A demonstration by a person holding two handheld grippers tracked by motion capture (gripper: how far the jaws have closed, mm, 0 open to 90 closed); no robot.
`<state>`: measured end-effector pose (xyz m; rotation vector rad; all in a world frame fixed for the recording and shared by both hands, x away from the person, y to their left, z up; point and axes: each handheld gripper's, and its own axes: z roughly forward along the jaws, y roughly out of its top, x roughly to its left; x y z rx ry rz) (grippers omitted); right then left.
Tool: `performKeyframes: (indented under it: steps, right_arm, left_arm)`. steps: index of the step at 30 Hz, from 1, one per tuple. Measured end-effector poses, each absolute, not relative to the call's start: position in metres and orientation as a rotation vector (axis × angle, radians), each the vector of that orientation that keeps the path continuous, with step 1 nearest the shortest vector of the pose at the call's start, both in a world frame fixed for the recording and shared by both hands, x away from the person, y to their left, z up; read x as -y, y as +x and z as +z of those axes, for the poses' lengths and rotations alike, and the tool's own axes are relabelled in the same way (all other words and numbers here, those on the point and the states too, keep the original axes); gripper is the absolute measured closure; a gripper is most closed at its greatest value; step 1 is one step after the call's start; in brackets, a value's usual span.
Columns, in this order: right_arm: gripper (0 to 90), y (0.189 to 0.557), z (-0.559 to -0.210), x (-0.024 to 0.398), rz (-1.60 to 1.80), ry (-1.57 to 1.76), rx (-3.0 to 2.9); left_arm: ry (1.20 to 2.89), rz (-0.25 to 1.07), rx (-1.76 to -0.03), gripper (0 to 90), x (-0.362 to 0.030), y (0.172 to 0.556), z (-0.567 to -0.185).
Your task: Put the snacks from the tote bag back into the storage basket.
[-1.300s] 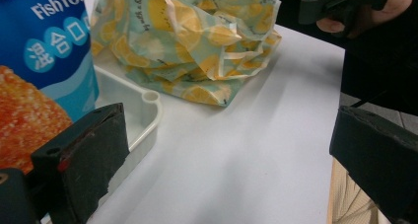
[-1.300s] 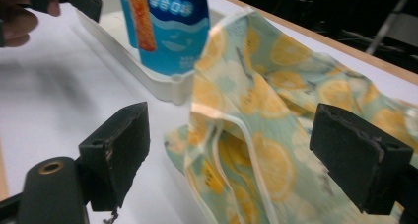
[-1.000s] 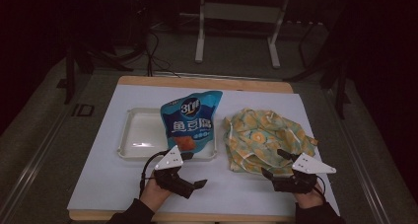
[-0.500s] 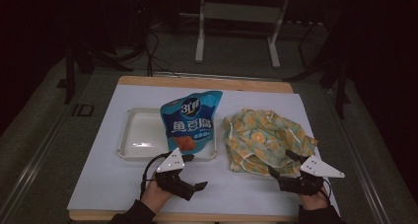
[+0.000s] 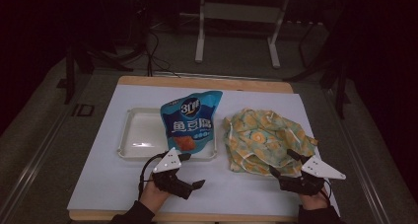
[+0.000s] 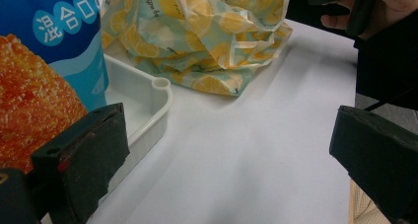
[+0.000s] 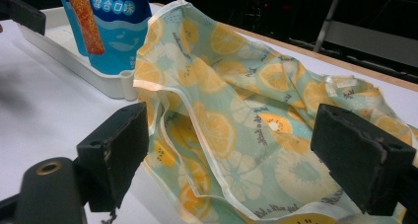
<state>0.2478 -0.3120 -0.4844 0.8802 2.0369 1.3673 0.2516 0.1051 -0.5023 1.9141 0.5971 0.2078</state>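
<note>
High view, bottom edge first: the left tool (image 5: pixel 190 177) sits low and left of centre, jaws spread wide with nothing between them, just in front of the white tray (image 5: pixel 133 135). Over at the lower right, the right tool (image 5: pixel 286 166) is also wide open, jaws empty, pointing at the near edge of the lemon-print cloth bag (image 5: pixel 263 140) and pretty much at its hem. That bag lies crumpled on the white desk (image 5: pixel 98 184), right of centre. Just to its left, the blue snack pouch (image 5: pixel 191 125) lies across the right end of the tray, its top sticking out past the far rim. Right gripper view has the bag's folded opening (image 7: pixel 207 130) sitting between the two black pads.
</note>
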Motion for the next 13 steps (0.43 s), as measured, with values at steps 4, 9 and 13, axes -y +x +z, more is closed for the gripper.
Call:
performKeyframes:
  steps: [4,9,13]
  right_arm:
    - [14.5,0.2484,-0.4846,0.3129,1.381,0.888,-2.036]
    - [14.6,0.2485,-0.4847,0.313,1.387,0.888,-2.033]
    - [14.6,0.2489,-0.4848,0.3127,1.389,0.882,-2.039]
  left_arm:
    - [1.911,0.212,-0.6,2.2,-0.1062,0.2512,-0.5028]
    - [1.908,0.218,-0.598,2.2,-0.1069,0.2507,-0.5029]
    - [1.897,0.231,-0.604,2.2,-0.1074,0.2501,-0.5032]
